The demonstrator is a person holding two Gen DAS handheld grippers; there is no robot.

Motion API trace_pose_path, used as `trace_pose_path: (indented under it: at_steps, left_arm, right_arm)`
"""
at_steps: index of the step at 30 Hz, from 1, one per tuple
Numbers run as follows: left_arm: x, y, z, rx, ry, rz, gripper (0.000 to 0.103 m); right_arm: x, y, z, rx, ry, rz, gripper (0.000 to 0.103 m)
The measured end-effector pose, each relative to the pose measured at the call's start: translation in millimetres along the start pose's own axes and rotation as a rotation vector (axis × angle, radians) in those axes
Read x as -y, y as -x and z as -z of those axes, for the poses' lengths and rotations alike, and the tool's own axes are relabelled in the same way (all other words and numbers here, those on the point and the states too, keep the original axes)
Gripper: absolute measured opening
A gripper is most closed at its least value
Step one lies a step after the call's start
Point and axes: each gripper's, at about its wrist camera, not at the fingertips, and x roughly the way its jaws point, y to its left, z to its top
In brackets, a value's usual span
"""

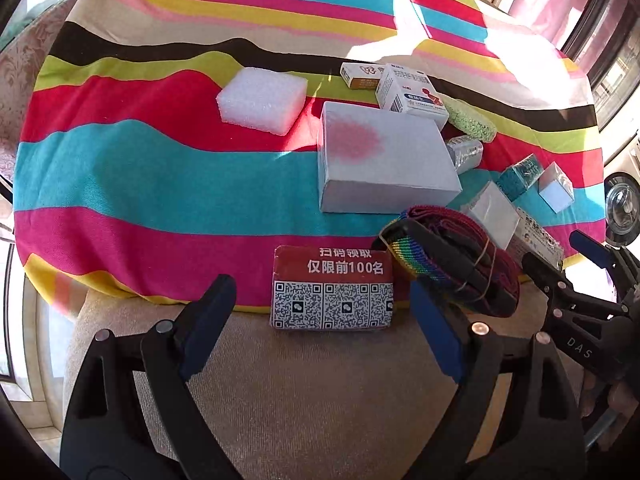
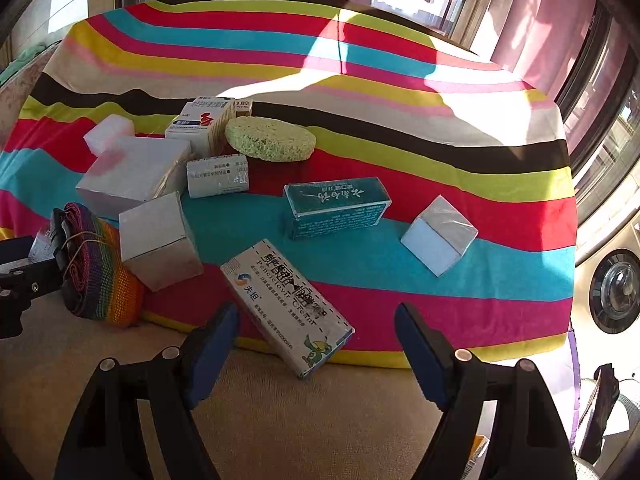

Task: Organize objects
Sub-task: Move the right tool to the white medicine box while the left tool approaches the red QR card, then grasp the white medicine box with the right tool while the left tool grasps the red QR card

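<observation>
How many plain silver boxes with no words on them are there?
3. A big flat silver box at the left, a silver cube in front of it beside the rainbow strap, and a small silver box alone at the right. More could be hidden behind.

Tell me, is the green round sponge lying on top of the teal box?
No, the green round sponge lies on the striped cloth behind the teal box, apart from it.

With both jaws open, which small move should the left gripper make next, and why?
Probably ease the left gripper forward to straddle the QR-code card. Its jaws are open and empty, and the card lies directly between them at the striped cloth's near edge.
</observation>
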Motion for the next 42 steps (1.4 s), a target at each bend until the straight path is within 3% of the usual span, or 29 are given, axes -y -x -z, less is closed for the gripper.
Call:
trace_pose_path:
  at_steps: [4,8,11,17,26,42]
  left_arm:
    - [2,-1,-2,0.010,-0.020,-0.021,0.087]
    - [1,-5,-1,-0.011,-0.022,-0.031,0.064]
    - [0,-4,1,-0.006,-0.023,-0.030,0.063]
    - [-4,6,2,0.046,0.001,-0.073,0.063]
    - [7,36,1,0.193,-0.014,-0.149,0.063]
    - [38,54,3,0.299,-0.088,-0.181,0.063]
  right_arm:
    - [-2,-7,-3,-0.009,0.010,-0.002,0.081]
    - [-4,-13,-7,-0.013,0.022,-0.005,0.081]
    - [-8,-15,-7,-0.016,0.043,-0.007,0.078]
    - [-14,-15,-4,-0.012,0.079,-0.018,0.040]
    - [-14,3,0,0.064,0.068,0.049,0.037]
    - [9,36,19,0.147,-0.069,0.081,0.037]
